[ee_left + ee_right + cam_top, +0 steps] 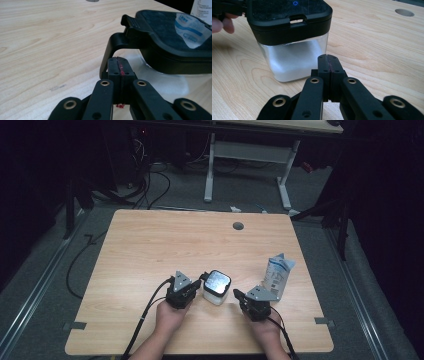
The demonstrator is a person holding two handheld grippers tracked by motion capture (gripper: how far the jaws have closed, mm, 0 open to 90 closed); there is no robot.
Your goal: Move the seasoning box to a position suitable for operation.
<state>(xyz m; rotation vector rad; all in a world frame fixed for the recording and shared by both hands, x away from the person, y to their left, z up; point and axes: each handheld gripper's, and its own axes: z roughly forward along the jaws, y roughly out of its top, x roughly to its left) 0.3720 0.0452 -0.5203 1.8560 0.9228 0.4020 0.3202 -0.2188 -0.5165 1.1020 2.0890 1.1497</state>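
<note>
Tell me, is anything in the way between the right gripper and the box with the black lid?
Nothing visible is. The right gripper, jaws shut, points at the clear box with the black lid, with bare table between them. The white pouch stands off on its other side.

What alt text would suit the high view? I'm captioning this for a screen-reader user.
A person's hands hold two shut grippers on either side of a clear container with a black lid, the left gripper at its side, the right gripper just apart. A white and blue pouch stands farther right on the wooden table.
</note>
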